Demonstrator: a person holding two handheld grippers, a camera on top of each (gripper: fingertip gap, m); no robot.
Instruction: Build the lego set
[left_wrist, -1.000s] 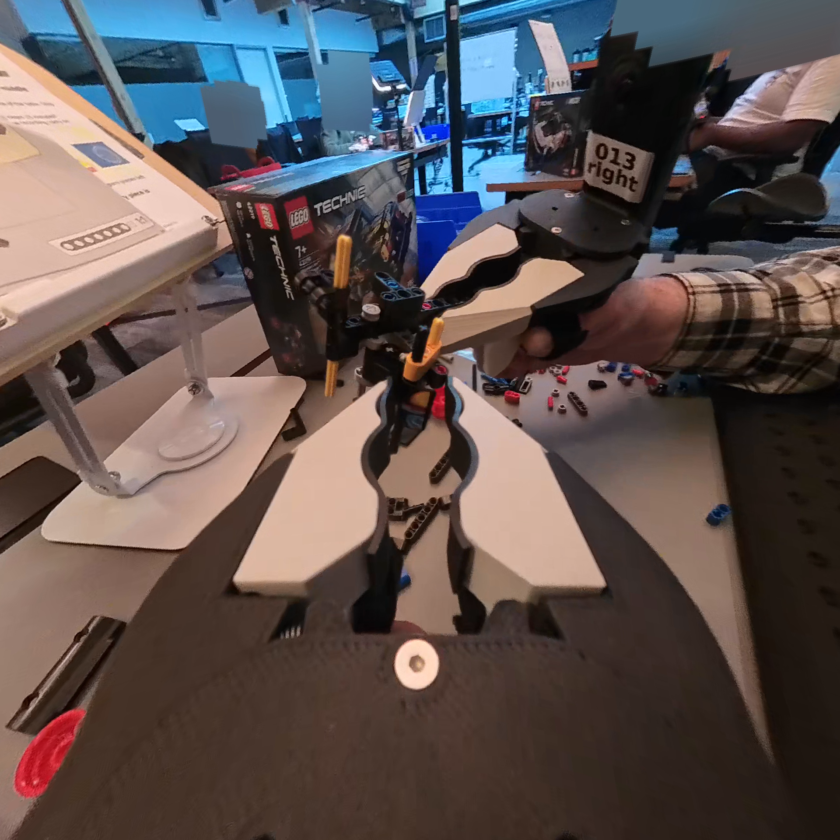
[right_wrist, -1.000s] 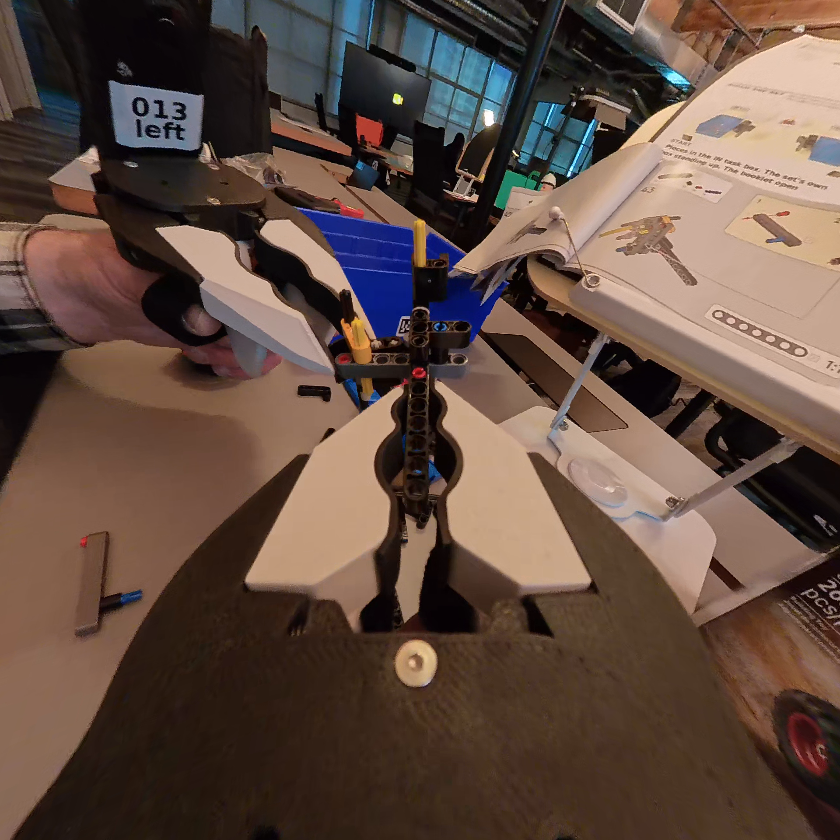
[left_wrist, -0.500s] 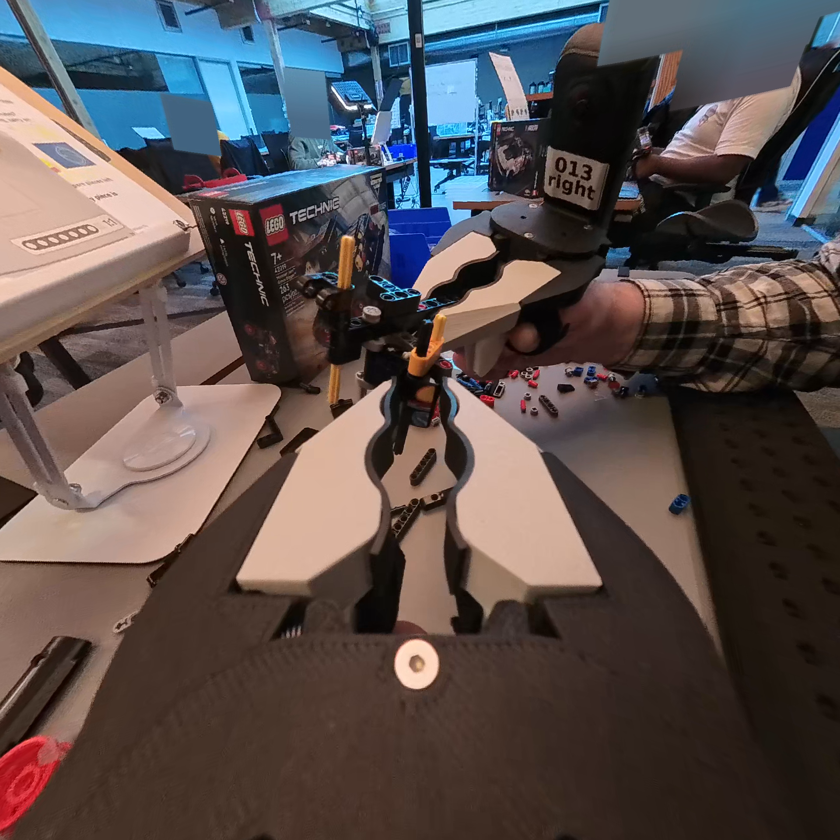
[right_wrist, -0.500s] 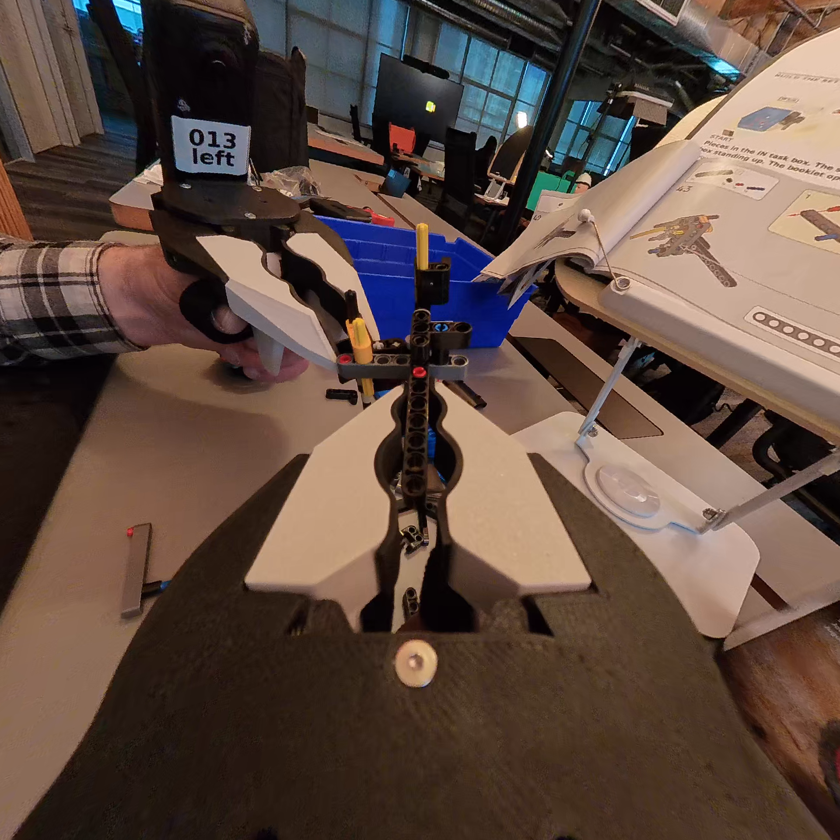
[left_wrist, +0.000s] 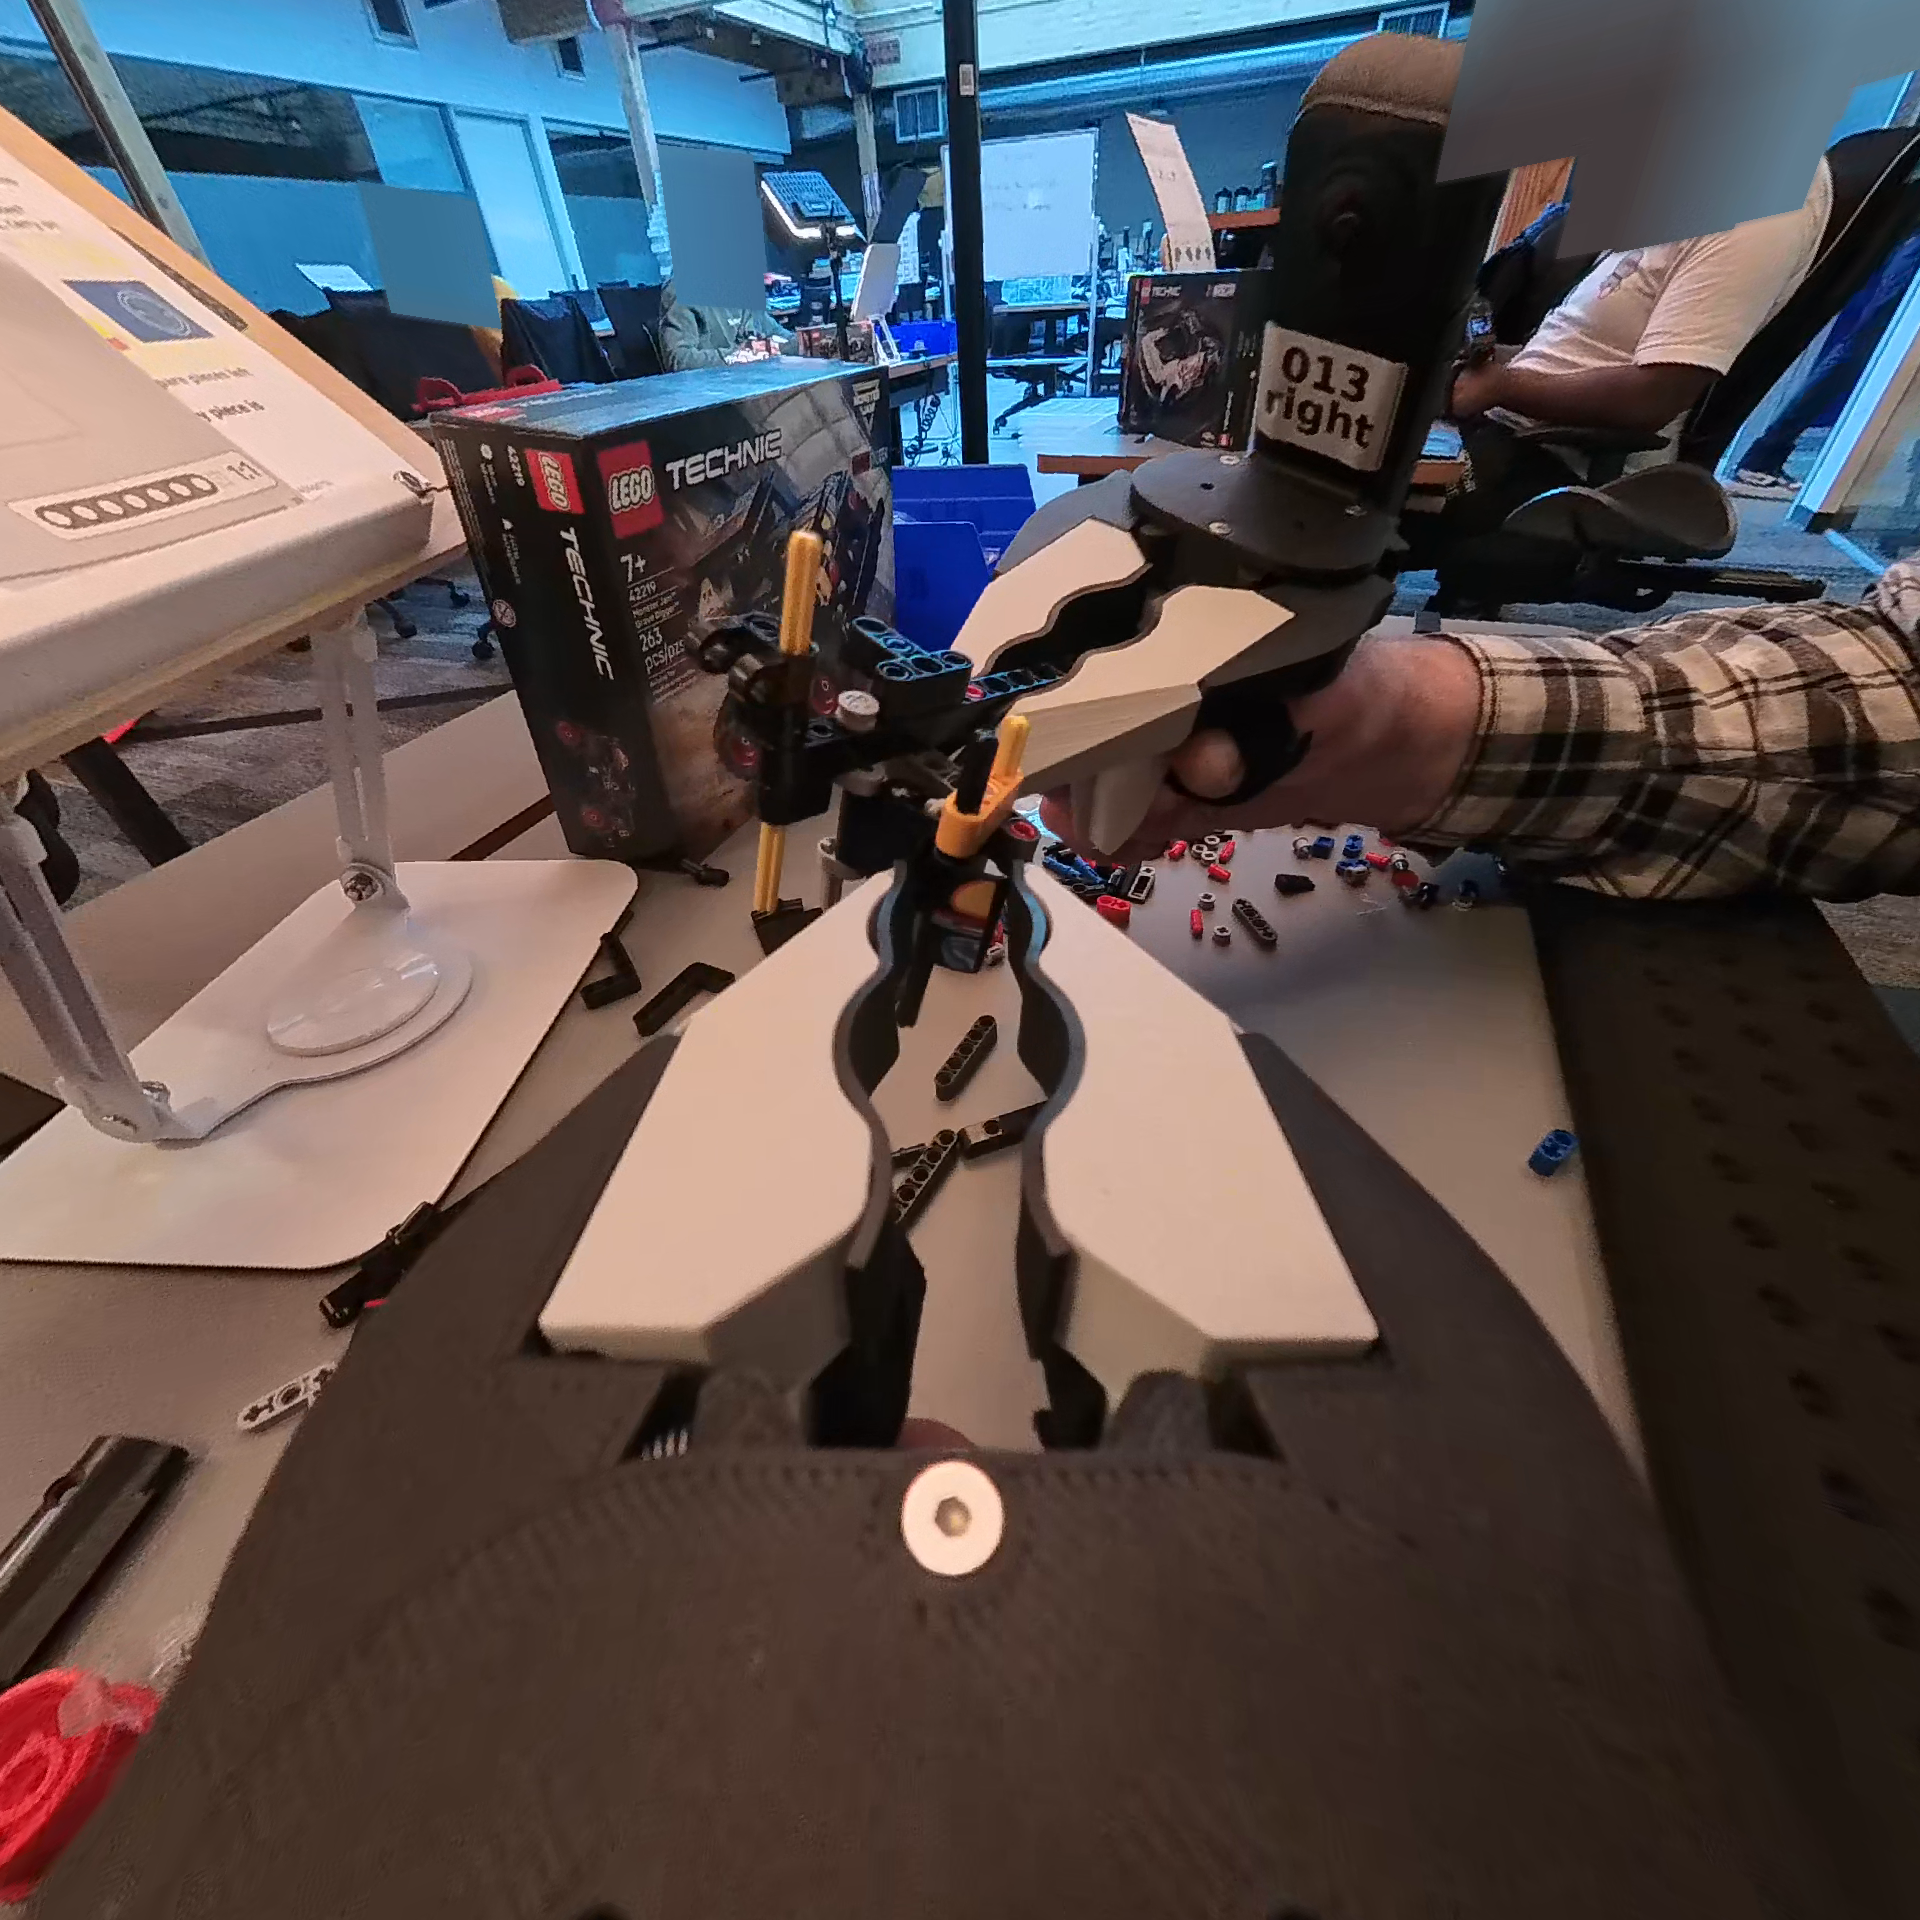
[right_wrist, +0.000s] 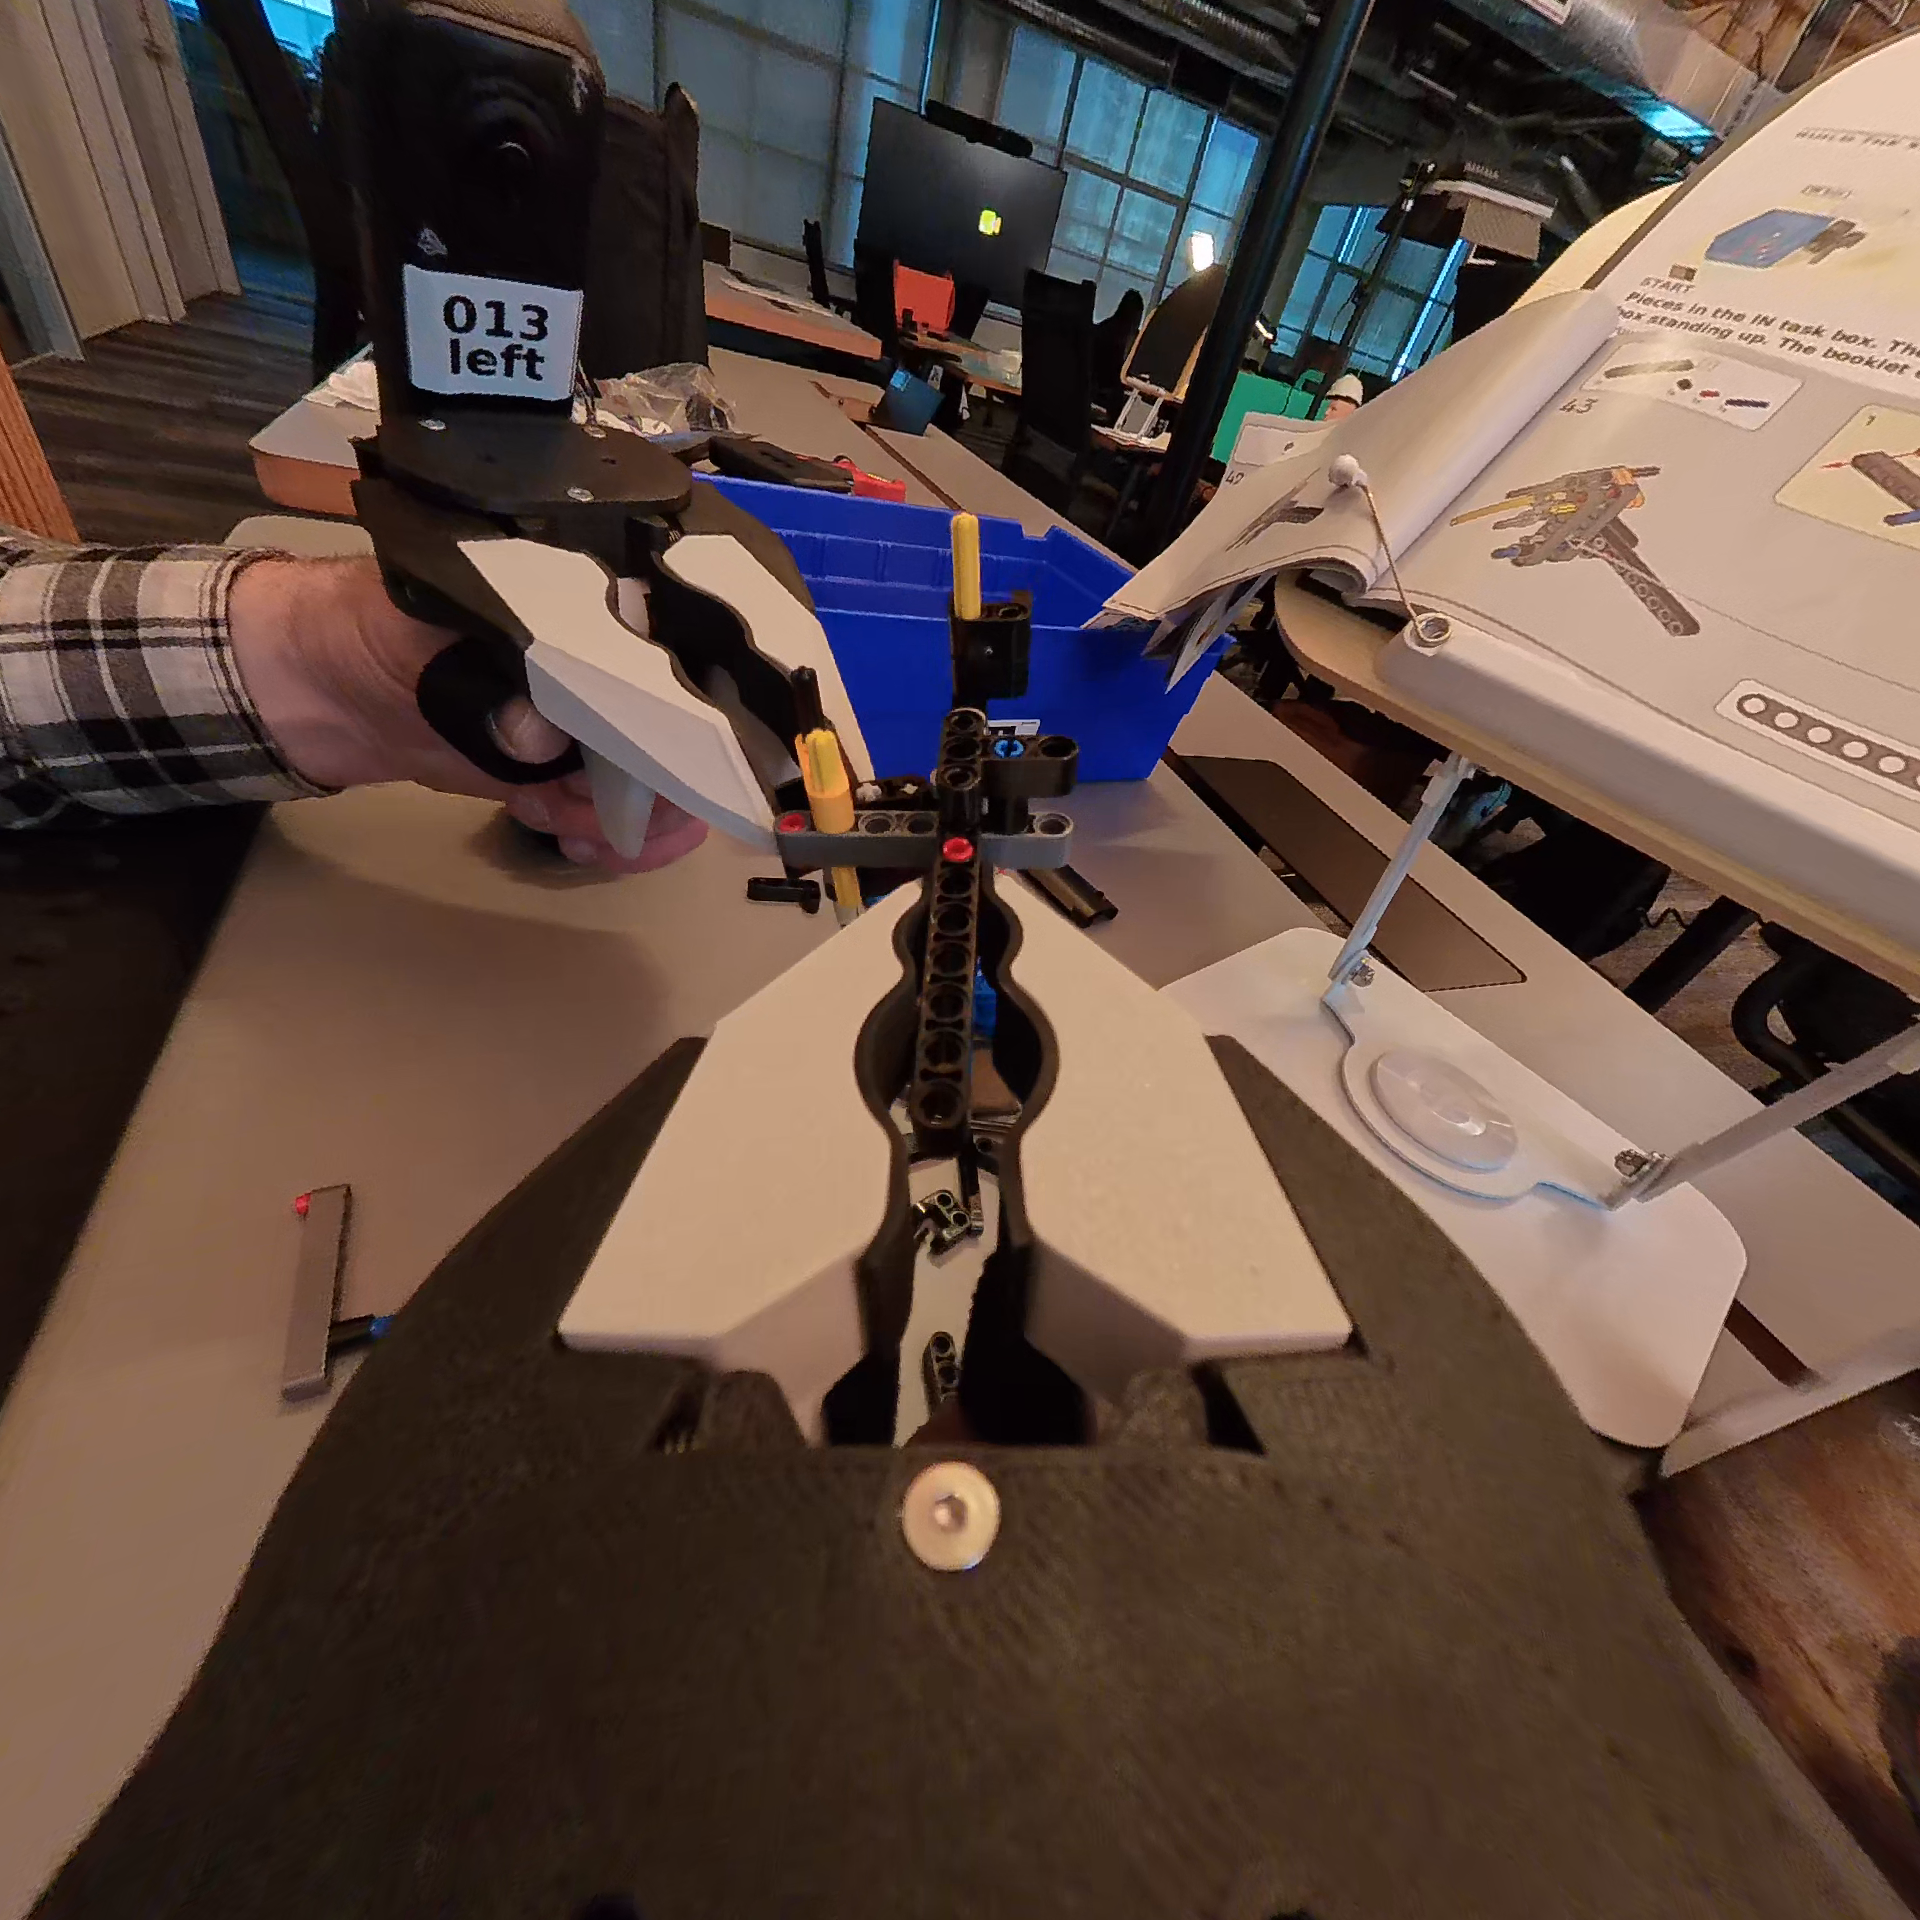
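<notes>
A: Where is the build right now?

B: Held up above the table (left_wrist: 1382, 1049), between the two tools. The right hand-held gripper (right_wrist: 951, 925) has its fingers closed tight on a long black beam (right_wrist: 948, 997) that forms the tail of the lego assembly (left_wrist: 862, 717); the rest sticks out forward, with a grey cross beam (right_wrist: 925, 828) and a tall yellow axle (left_wrist: 787, 717).

A: And the left hand-held gripper (left_wrist: 951, 894)?

B: Nearly closed, pinching a small orange connector (left_wrist: 971, 826) with a thin black rod through it, right at the near end of the cross beam. I can't tell if the piece is already seated.

A: How will the thing handle?

B: Light and hard plastic, I'd say, but only friction pins keep it together. The long beam is stiff and a good place to hold. The thin axles and outlying joints look likely to pop or twist if pushed sideways.

A: So where to press?

B: Straight along the pin's line, with the beam braced. Loose pieces (left_wrist: 1247, 904) lie on the table behind, the set's box (left_wrist: 644, 613) stands farther back, and the instruction booklet (right_wrist: 1621, 499) sits on its stand.
</notes>
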